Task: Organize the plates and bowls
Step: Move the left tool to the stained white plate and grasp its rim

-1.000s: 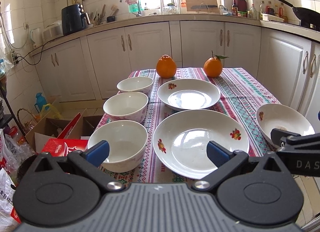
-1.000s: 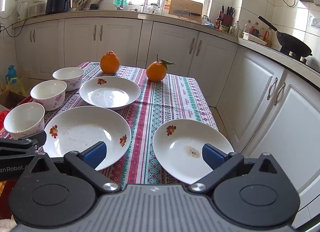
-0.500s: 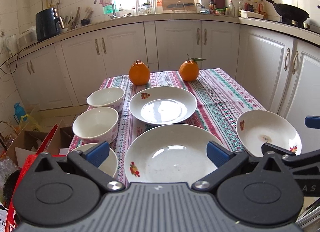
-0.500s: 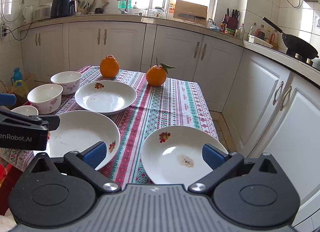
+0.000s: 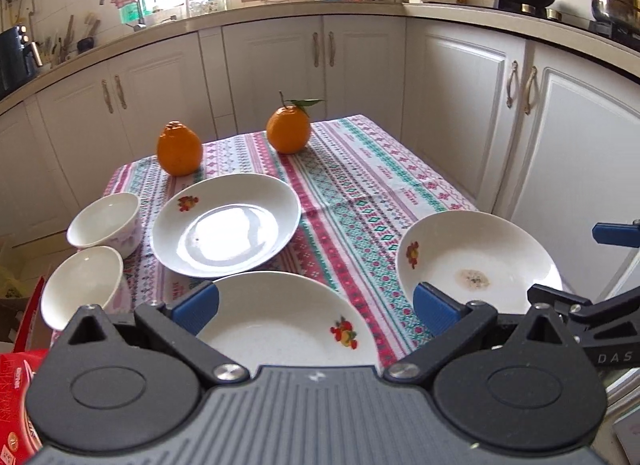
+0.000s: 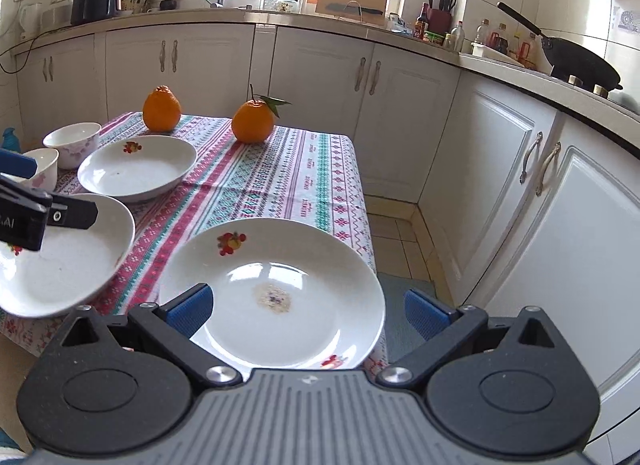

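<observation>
Three white plates with a fruit print lie on the patterned tablecloth. My left gripper is open, low over the near plate. Behind that lies the far plate, with two white bowls to its left. My right gripper is open above the stained plate at the table's right front corner. From the right wrist view, the left gripper reaches over the near plate. The right gripper shows beside the stained plate.
Two oranges stand at the table's far end. White cabinets run close along the right side, with floor tiles between. A red box sits at the left, below the table. A wok rests on the counter.
Both grippers have moved forward and lower toward the plates. The left view has swung right, so the nearest bowl has dropped from sight. Both stay open.
</observation>
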